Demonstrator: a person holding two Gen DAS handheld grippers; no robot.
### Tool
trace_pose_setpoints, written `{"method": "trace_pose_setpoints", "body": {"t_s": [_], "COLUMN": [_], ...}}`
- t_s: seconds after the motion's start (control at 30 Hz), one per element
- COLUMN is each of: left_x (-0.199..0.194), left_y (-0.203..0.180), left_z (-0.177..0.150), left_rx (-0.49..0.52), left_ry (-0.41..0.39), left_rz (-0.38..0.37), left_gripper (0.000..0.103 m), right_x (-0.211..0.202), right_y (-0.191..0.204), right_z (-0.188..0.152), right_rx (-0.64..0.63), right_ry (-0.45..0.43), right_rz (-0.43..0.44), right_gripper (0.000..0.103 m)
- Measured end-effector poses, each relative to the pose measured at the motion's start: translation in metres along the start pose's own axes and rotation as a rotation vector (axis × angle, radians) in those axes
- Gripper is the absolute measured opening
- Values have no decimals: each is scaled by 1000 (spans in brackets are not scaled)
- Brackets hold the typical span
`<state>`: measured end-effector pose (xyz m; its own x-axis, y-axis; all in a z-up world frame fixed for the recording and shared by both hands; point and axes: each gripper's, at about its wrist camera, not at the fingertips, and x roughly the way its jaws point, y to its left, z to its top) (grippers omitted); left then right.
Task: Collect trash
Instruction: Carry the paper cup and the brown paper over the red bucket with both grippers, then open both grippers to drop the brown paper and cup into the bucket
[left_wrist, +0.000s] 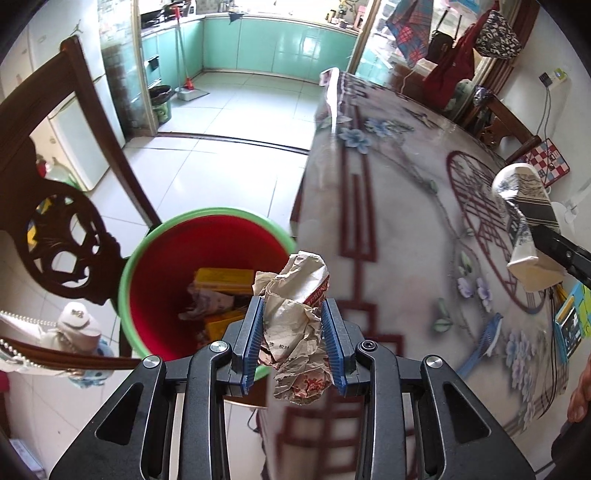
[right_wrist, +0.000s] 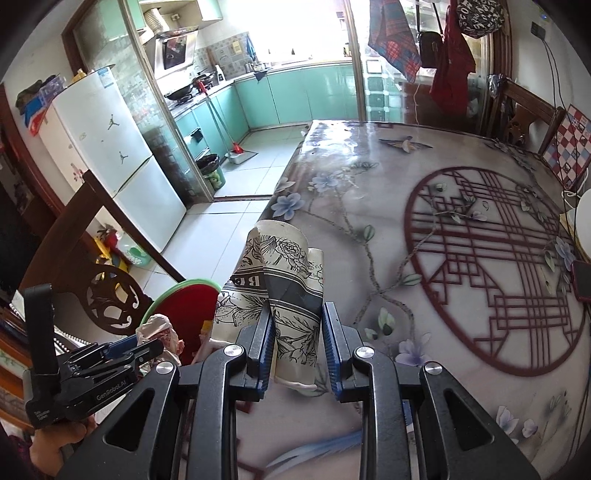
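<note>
Left gripper (left_wrist: 293, 341) clamping crumpled brown paper wad (left_wrist: 297, 328), right gripper (right_wrist: 297, 349) pinching flattened floral paper cup (right_wrist: 282, 295); both nearing red green-rimmed plastic bin (left_wrist: 162, 266); next: release over opening.

Bright daylight floods from the kitchen window (right_wrist: 295, 33); fisheye edges bend.

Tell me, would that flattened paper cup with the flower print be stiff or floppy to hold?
Probably floppy: the paper cup is already creased and squashed flat between the right gripper pads, so its walls give little resistance. It looks light, since it hangs there without sagging. Being flattened, it likely would not roll if dropped into the red bin.
</note>
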<state>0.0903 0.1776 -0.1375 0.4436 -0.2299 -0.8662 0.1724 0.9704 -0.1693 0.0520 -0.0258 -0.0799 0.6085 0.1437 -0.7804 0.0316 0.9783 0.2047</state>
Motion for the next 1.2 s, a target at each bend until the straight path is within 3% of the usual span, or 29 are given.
{"method": "trace_pose_setpoints", "body": {"t_s": [0.37, 0.93, 1.2], "left_x": [3, 15, 34], "left_y": [38, 64, 81], "left_z": [-6, -13, -14], "left_rx": [-43, -78, -100], "left_ry": [16, 57, 106], "left_rz": [22, 46, 73], "left_gripper": [31, 31, 32], "right_x": [7, 21, 43], "right_y": [36, 81, 113], "right_z": [-2, 0, -4], "right_rx": [-42, -89, -143], "right_ry": [14, 40, 99], "right_rz": [17, 73, 128], "right_gripper": [22, 22, 22]}}
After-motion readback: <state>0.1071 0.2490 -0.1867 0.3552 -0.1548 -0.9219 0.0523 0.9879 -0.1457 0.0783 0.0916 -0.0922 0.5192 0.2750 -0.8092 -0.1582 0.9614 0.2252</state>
